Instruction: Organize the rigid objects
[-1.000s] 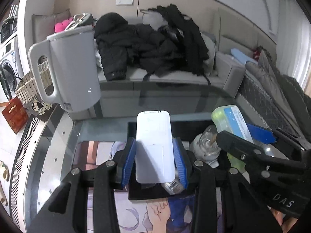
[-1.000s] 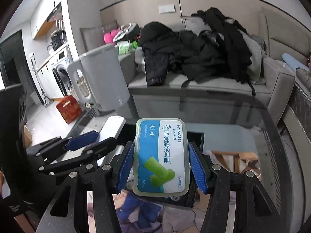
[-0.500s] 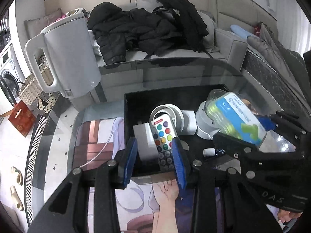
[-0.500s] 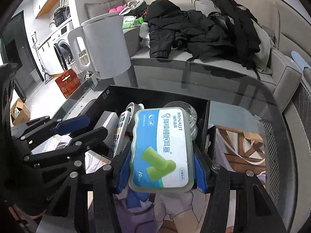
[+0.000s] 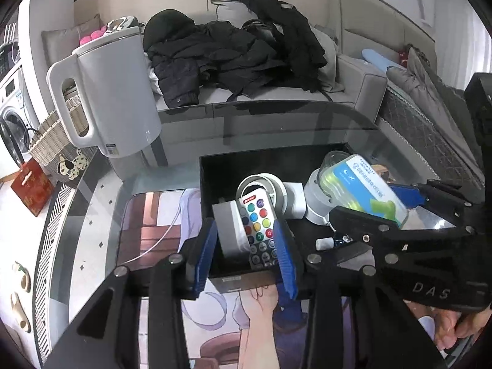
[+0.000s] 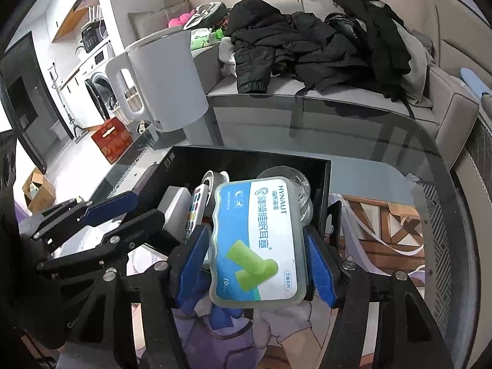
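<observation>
The right tongs [image 6: 256, 261] pinch an earplug case [image 6: 258, 243] by its two long sides, its long axis running along the fingers, away from the camera. The case hangs over the near right part of the black tray [image 6: 324, 190], above a glass jar [image 6: 292, 184]; the drop spot lies straight below and slightly far of the tongs, so I judge the coming move to be a short lowering and a release, with the jar the thing most likely to be knocked.

The left tongs [image 5: 246, 256] are spread, holding nothing. Their blue pads straddle the tray's near left wall, and between them, inside the tray, lie a grey block [image 5: 229, 230] and a remote [image 5: 259, 230] with coloured buttons, the remote's long axis pointing far. Whether the pads touch either one I cannot tell. Beyond the remote sits a tape roll [image 5: 261, 186].

The tray rests on a glass bench [image 5: 276, 129]. At the far left stands a white kettle [image 5: 110, 98]; behind the bench, a sofa [image 5: 363, 86] heaped with dark coats [image 5: 233, 58].
</observation>
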{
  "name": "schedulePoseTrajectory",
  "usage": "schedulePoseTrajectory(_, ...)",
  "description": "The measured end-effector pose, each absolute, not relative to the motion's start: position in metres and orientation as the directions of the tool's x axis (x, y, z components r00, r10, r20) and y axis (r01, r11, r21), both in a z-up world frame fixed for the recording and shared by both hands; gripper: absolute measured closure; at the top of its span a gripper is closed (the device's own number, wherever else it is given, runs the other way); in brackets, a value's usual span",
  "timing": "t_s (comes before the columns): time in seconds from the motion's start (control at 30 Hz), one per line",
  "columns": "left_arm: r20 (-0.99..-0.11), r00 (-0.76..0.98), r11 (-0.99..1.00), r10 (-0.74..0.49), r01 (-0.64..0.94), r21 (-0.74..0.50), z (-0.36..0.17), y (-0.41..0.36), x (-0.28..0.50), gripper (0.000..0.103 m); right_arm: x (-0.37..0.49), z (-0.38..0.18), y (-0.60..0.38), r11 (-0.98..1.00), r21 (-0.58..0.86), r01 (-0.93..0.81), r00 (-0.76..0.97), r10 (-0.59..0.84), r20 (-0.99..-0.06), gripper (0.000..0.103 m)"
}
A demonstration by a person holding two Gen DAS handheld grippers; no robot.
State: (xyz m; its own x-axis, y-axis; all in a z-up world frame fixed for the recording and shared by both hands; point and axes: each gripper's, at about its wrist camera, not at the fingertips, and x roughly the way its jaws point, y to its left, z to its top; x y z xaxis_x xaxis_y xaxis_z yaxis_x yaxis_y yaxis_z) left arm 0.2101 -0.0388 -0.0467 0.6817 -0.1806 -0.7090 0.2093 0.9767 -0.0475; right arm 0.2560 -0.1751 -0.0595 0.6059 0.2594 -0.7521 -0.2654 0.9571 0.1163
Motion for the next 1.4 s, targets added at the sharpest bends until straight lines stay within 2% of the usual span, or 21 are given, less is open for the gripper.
schedulePoseTrajectory(0.03, -0.708, 0.683, 0.977, -0.180, 0.205, -0.051, -0.045, -0.037, 0.209, 0.061, 0.255, -0.057, -0.176, 0.957, 0.123, -0.262, 0.607, 0.263, -0.750, 0.035)
schedulePoseTrajectory(0.07, -0.705, 0.692, 0.982, -0.159, 0.185, -0.040, -0.042, -0.036, 0.207, 0.050, 0.254, -0.055, -0.177, 0.957, 0.133, -0.258, 0.610, 0.268, -0.746, 0.031)
schedulePoseTrajectory(0.1, -0.692, 0.711, 0.988, -0.125, 0.152, -0.022, -0.038, -0.033, 0.205, 0.044, 0.253, -0.052, -0.179, 0.957, 0.144, -0.251, 0.618, 0.273, -0.738, 0.025)
schedulePoseTrajectory(0.13, -0.679, 0.725, 0.990, -0.117, 0.138, -0.024, -0.034, -0.029, 0.202, 0.042, 0.249, -0.046, -0.182, 0.961, 0.146, -0.233, 0.643, 0.265, -0.719, 0.013)
schedulePoseTrajectory(0.23, -0.647, 0.748, 0.988, -0.150, 0.140, -0.067, -0.018, -0.018, 0.191, 0.039, 0.235, -0.025, -0.188, 0.962, 0.136, -0.235, 0.716, 0.267, -0.646, 0.011)
schedulePoseTrajectory(0.37, -0.613, 0.775, 0.988, -0.150, 0.138, -0.067, -0.007, -0.011, 0.179, 0.035, 0.227, -0.020, -0.188, 0.953, 0.121, -0.276, 0.639, 0.276, -0.718, 0.011)
schedulePoseTrajectory(0.4, -0.614, 0.776, 0.988, -0.148, 0.141, -0.061, -0.007, -0.011, 0.178, 0.035, 0.223, -0.021, -0.186, 0.953, 0.100, -0.285, 0.635, 0.266, -0.725, 0.012)
schedulePoseTrajectory(0.47, -0.628, 0.766, 0.988, -0.141, 0.147, -0.044, -0.012, -0.013, 0.176, 0.035, 0.215, -0.027, -0.179, 0.953, 0.035, -0.302, 0.629, 0.227, -0.744, 0.033)
schedulePoseTrajectory(0.5, -0.643, 0.752, 0.987, -0.145, 0.151, -0.046, -0.016, -0.015, 0.177, 0.035, 0.214, -0.032, -0.176, 0.952, 0.022, -0.304, 0.618, 0.215, -0.756, 0.038)
schedulePoseTrajectory(0.53, -0.657, 0.738, 0.986, -0.154, 0.158, -0.053, -0.019, -0.017, 0.177, 0.035, 0.214, -0.035, -0.176, 0.951, 0.022, -0.309, 0.608, 0.215, -0.764, 0.049)
schedulePoseTrajectory(0.7, -0.687, 0.709, 0.982, -0.160, 0.184, -0.038, -0.029, -0.028, 0.178, 0.035, 0.221, -0.043, -0.169, 0.948, 0.013, -0.319, 0.624, 0.220, -0.750, 0.051)
schedulePoseTrajectory(0.77, -0.680, 0.718, 0.985, -0.148, 0.172, -0.033, -0.028, -0.027, 0.178, 0.035, 0.231, -0.048, -0.161, 0.942, 0.036, -0.334, 0.614, 0.247, -0.750, 0.056)
schedulePoseTrajectory(0.9, -0.682, 0.718, 0.988, -0.142, 0.147, -0.051, -0.028, -0.021, 0.179, 0.035, 0.242, -0.056, -0.158, 0.936, 0.107, -0.336, 0.581, 0.295, -0.758, 0.056)
schedulePoseTrajectory(1.0, -0.672, 0.729, 0.990, -0.132, 0.128, -0.056, -0.026, -0.016, 0.174, 0.035, 0.227, -0.038, -0.162, 0.943, 0.065, -0.327, 0.657, 0.276, -0.701, 0.056)
schedulePoseTrajectory(1.1, -0.649, 0.751, 0.992, -0.124, 0.111, -0.060, -0.019, -0.014, 0.164, 0.035, 0.200, -0.024, -0.169, 0.949, 0.042, -0.313, 0.714, 0.264, -0.649, 0.039)
schedulePoseTrajectory(1.13, -0.640, 0.759, 0.992, -0.119, 0.111, -0.053, -0.015, -0.016, 0.160, 0.035, 0.191, -0.021, -0.171, 0.945, 0.050, -0.322, 0.712, 0.277, -0.646, 0.030)
schedulePoseTrajectory(1.2, -0.620, 0.777, 0.993, -0.107, 0.118, -0.023, -0.009, -0.022, 0.152, 0.031, 0.181, -0.015, -0.173, 0.942, 0.057, -0.330, 0.715, 0.289, -0.636, 0.026)
schedulePoseTrajectory(1.33, -0.587, 0.808, 0.997, -0.049, 0.075, 0.020, 0.003, -0.027, 0.139, 0.017, 0.161, 0.000, -0.186, 0.952, 0.053, -0.301, 0.755, 0.272, -0.596, 0.012)
schedulePoseTrajectory(1.4, -0.553, 0.832, 0.998, -0.044, 0.062, 0.013, 0.010, -0.026, 0.130, 0.016, 0.148, 0.007, -0.191, 0.952, 0.046, -0.304, 0.781, 0.276, -0.560, 0.009)
